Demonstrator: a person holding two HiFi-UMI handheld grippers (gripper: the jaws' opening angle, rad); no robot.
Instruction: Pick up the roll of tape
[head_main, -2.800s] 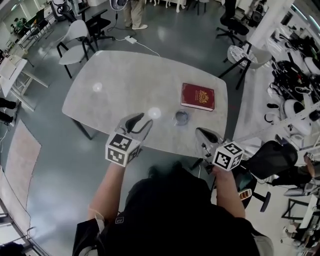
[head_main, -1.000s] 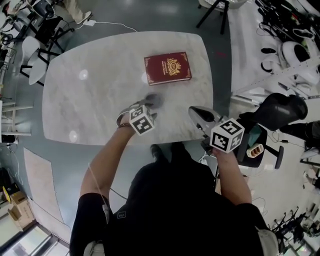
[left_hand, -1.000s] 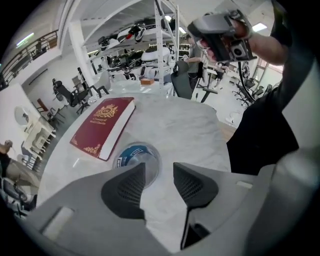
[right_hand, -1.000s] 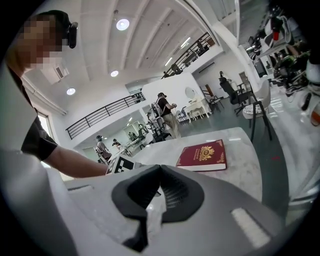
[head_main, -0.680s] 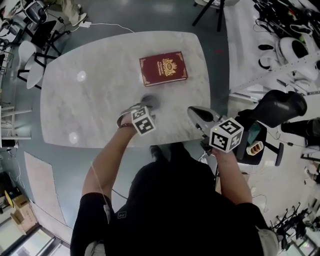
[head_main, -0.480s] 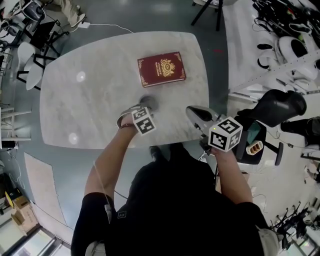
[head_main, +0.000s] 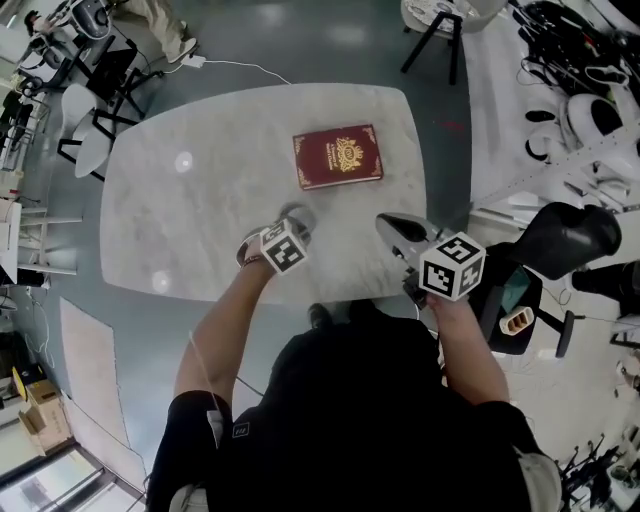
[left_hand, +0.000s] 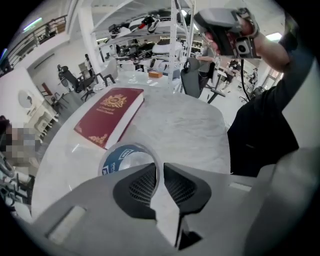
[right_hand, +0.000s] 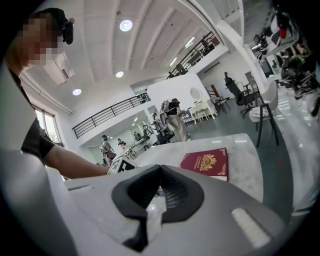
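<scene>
The roll of tape (left_hand: 125, 157), clear with a blue core label, lies flat on the marble table (head_main: 190, 210), just in front of the red book (left_hand: 110, 115). My left gripper (left_hand: 159, 172) points steeply down over it and its jaws are closing, one pad inside the ring and one outside, pinching the near wall. In the head view the tape (head_main: 298, 213) peeks out beyond the left gripper (head_main: 290, 222). My right gripper (head_main: 392, 226) hovers over the table's right front edge, shut and empty, aimed toward the book (right_hand: 206, 162).
The red book (head_main: 338, 156) lies on the far side of the table. Chairs (head_main: 95, 130) stand to the left on the grey floor. A black stool (head_main: 560, 240) and racks of gear stand to the right. People walk in the far background.
The left gripper's jaws have drawn together around the tape's wall. The head camera has shifted slightly, and the right gripper has stayed near the table's right front edge.
</scene>
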